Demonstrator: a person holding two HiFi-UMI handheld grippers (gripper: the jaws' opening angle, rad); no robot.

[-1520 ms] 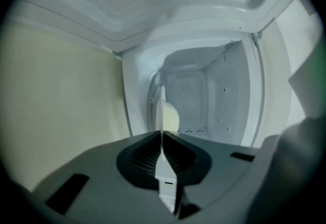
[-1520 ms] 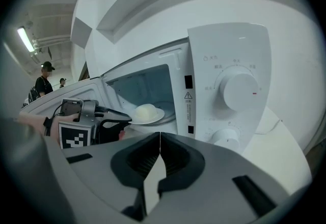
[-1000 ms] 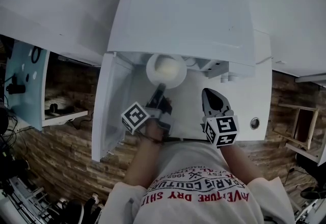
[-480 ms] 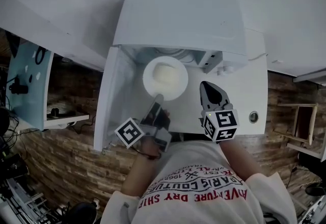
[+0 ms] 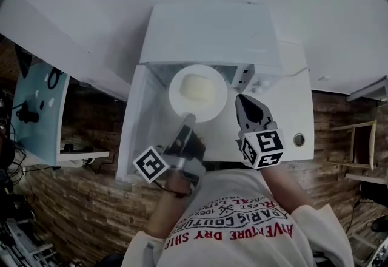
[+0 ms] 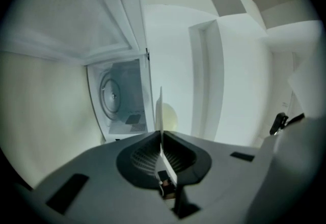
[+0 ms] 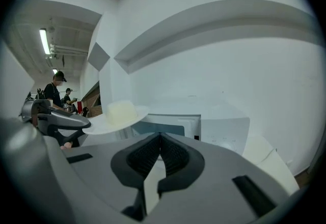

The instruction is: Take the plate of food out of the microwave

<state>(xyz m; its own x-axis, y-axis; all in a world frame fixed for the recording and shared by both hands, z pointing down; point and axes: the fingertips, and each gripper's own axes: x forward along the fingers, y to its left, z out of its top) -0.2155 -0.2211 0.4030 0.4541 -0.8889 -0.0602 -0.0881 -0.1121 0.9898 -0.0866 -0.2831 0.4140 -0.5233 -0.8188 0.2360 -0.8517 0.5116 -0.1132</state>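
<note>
A white plate (image 5: 198, 94) carrying a pale lump of food (image 5: 196, 85) hangs level in front of the white microwave (image 5: 212, 29). My left gripper (image 5: 187, 118) is shut on its near rim. In the left gripper view the plate (image 6: 161, 108) shows edge-on between the pads, with the food (image 6: 168, 116) behind it and the empty cavity with its turntable (image 6: 111, 94) to the left. My right gripper (image 5: 240, 99) hovers just right of the plate, shut with nothing in it. The right gripper view shows its closed jaws (image 7: 160, 135), the plate (image 7: 113, 119) and the food (image 7: 121, 111) at left.
The microwave door (image 5: 134, 126) stands open to the left. The microwave sits on a white counter (image 5: 291, 120) with a round grommet (image 5: 299, 139). A teal panel (image 5: 42, 108) is at far left and a wooden chair (image 5: 364, 144) at right. People (image 7: 53, 89) stand far off.
My left gripper has drawn back toward the person with the plate, which has come out from under the microwave's top and now shows whole. The right gripper has stayed beside it.
</note>
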